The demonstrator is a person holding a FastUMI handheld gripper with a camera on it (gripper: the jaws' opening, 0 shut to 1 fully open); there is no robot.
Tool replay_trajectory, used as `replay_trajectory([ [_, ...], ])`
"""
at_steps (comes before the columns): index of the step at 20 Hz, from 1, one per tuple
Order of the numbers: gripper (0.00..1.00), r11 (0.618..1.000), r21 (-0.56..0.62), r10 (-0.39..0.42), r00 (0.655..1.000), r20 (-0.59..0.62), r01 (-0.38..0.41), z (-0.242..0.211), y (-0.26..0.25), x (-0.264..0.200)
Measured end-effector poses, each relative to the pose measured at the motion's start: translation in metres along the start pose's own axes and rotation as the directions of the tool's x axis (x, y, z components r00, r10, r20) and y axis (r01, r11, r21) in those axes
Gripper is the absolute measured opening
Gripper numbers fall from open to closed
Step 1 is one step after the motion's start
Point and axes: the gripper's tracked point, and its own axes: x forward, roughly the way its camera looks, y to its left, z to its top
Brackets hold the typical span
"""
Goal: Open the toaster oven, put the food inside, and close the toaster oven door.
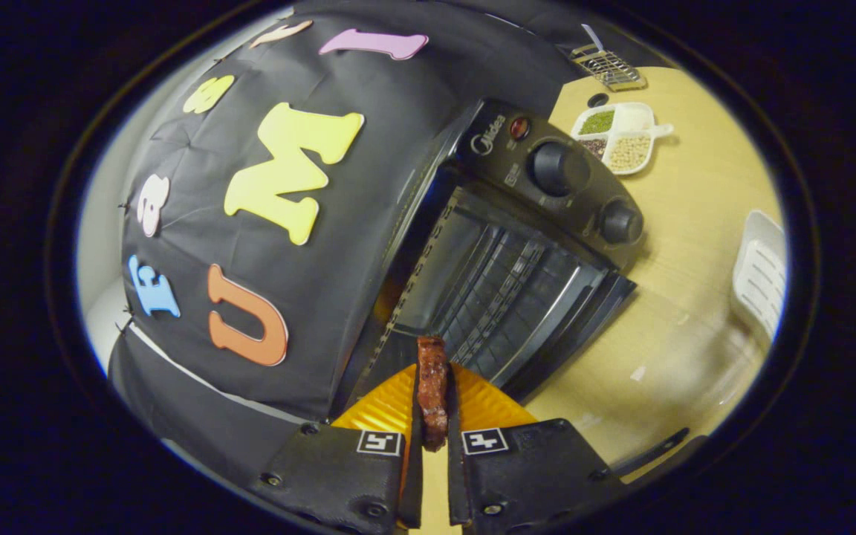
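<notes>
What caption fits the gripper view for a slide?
Gripper shut on reddish-brown food strip, just before the open toaster oven on the wooden table.

Hand-held gripper fingers clamp reddish-brown food strip, just before open toaster oven on table.

matt black toaster oven, pale wood-look table, white plastic tray

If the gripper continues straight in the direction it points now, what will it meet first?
The gripper, shut on a strip of browned food, points at the open toaster oven. It would probably meet the lowered door or the wire rack first; depth is hard to judge in this fisheye view.
</notes>
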Motion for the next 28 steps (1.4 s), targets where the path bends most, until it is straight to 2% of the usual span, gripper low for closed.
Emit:
replay_trajectory([
  [2, 0.17, 1.0, -0.017, -0.018, 0.999, 0.043, 0.019, 0.003, 0.001, 0.02],
  [7, 0.17, 0.998, 0.047, -0.051, 0.992, 0.111, 0.046, 0.009, -0.005, 0.061],
  [10, 0.17, 0.991, 0.006, -0.133, 0.985, 0.11, 0.133, 0.005, -0.028, 0.071],
  [12, 0.18, 0.99, -0.004, -0.142, 0.984, 0.109, 0.144, 0.003, -0.033, 0.073],
  [14, 0.2, 0.978, -0.077, -0.185, 0.976, 0.112, 0.194, 0.003, -0.041, 0.072],
  [18, 0.41, 0.945, -0.21, -0.232, 0.967, 0.106, 0.25, 0.002, -0.044, 0.068],
  [20, 0.5, 0.899, -0.332, -0.262, 0.958, 0.119, 0.287, 0.004, -0.048, 0.062],
  [23, 0.84, 0.822, -0.471, -0.288, 0.947, 0.143, 0.321, 0.011, -0.049, 0.056],
  [25, 0.96, 0.786, -0.527, -0.292, 0.946, 0.142, 0.322, 0.015, -0.048, 0.047],
  [28, 0.96, 0.735, -0.597, -0.32, 0.941, 0.113, 0.321, 0.01, -0.049, 0.03],
])
